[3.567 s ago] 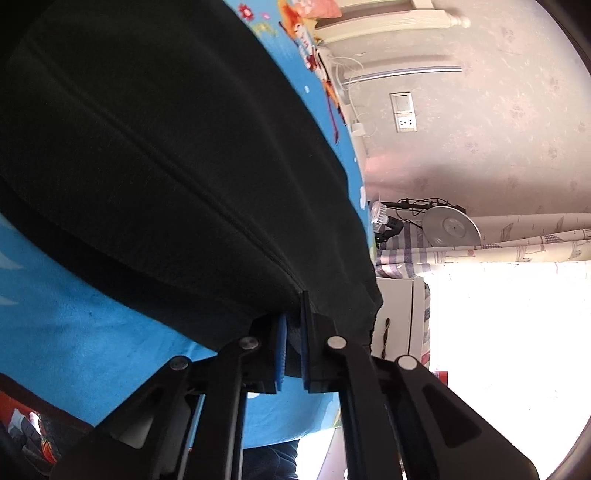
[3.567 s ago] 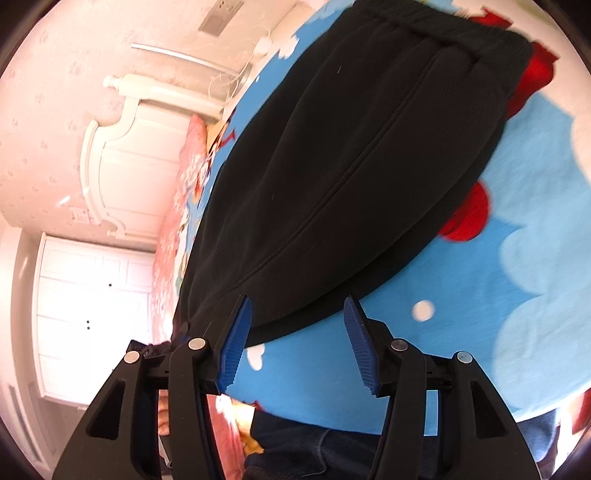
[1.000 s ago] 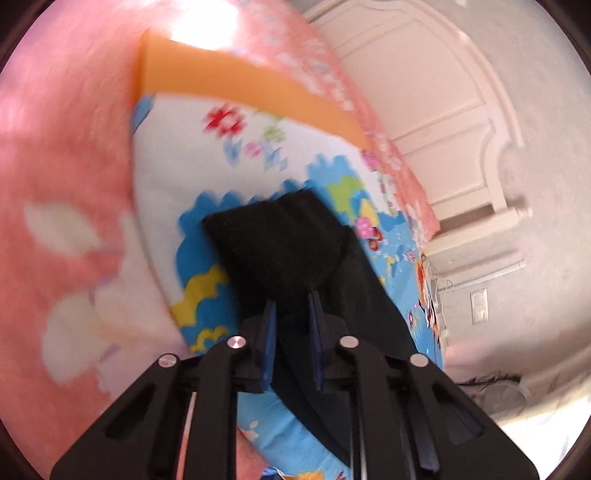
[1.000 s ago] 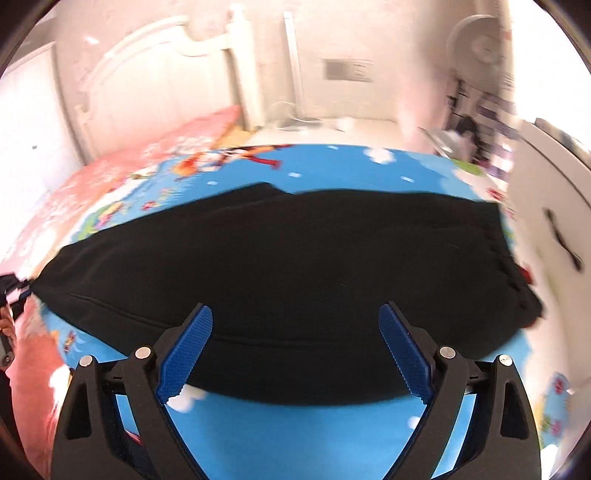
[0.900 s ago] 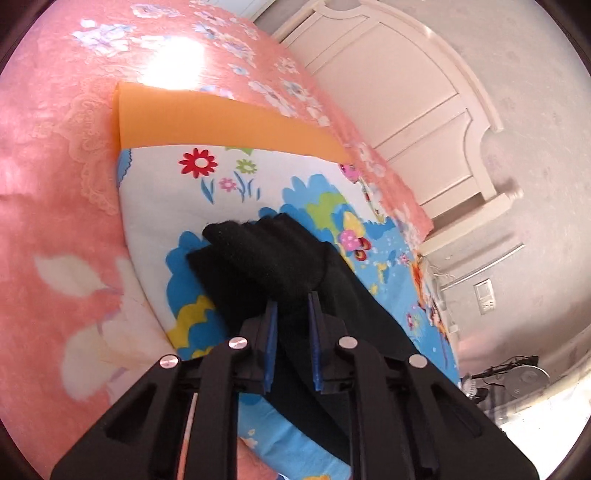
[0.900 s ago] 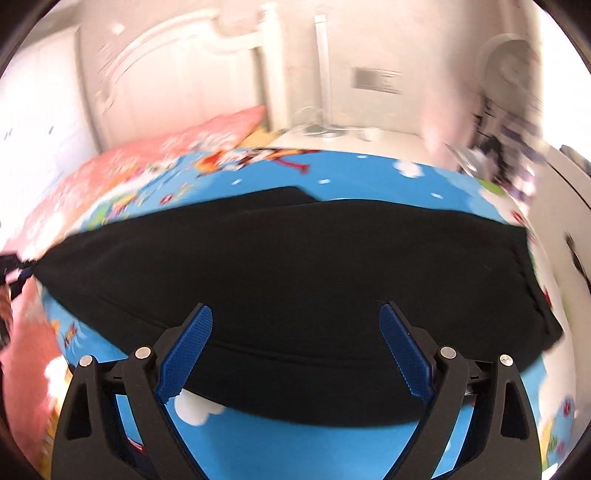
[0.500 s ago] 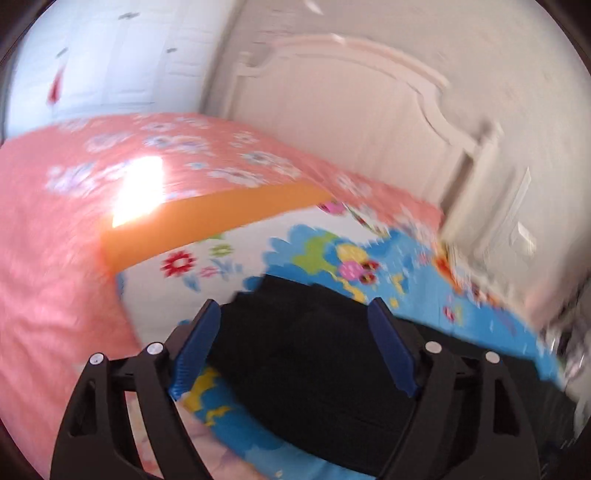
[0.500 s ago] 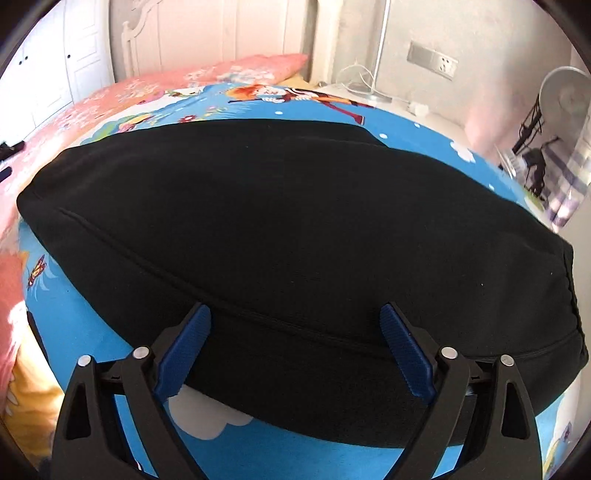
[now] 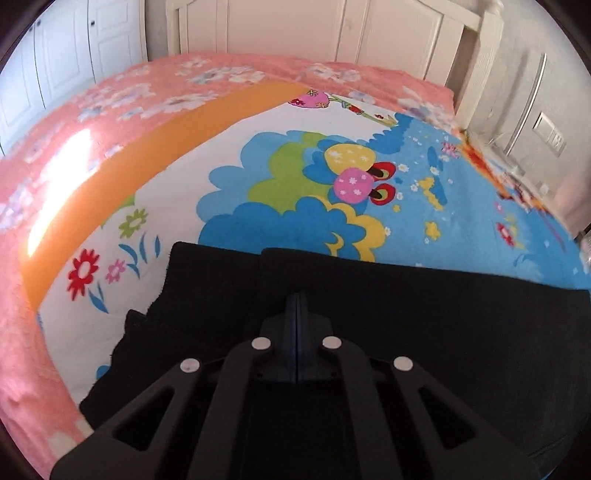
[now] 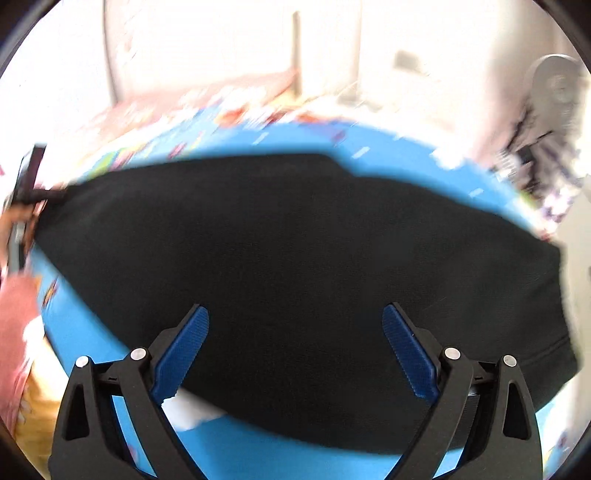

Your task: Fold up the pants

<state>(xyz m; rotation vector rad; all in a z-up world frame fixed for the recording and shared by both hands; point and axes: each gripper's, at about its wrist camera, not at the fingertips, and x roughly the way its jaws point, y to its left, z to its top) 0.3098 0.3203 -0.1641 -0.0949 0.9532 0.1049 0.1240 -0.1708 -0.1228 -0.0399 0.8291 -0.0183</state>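
Note:
Black pants [image 9: 424,317] lie flat across a cartoon blanket [image 9: 280,221] on a bed, their leg ends at the left of the left wrist view. My left gripper [image 9: 297,306] hovers just over the cloth near those ends. Its jaws are closing fully together, and I see no fabric between them. In the right wrist view the pants [image 10: 295,240] fill the middle, with the waist end to the right. My right gripper [image 10: 297,350] is open wide above their near edge, its blue pads [image 10: 184,350] holding nothing. This view is blurred.
A pink flowered bedspread [image 9: 110,92] surrounds the blanket. A white headboard [image 9: 332,29] and cupboard doors stand behind it. A fan [image 10: 557,85] and clutter sit at the right beyond the bed. A dark tool and a hand [image 10: 26,192] show at the far left.
The left gripper let go of the leg ends, opened wide, then shut, rolling and swinging over the pants. The right gripper sank closer to the pants and stayed open.

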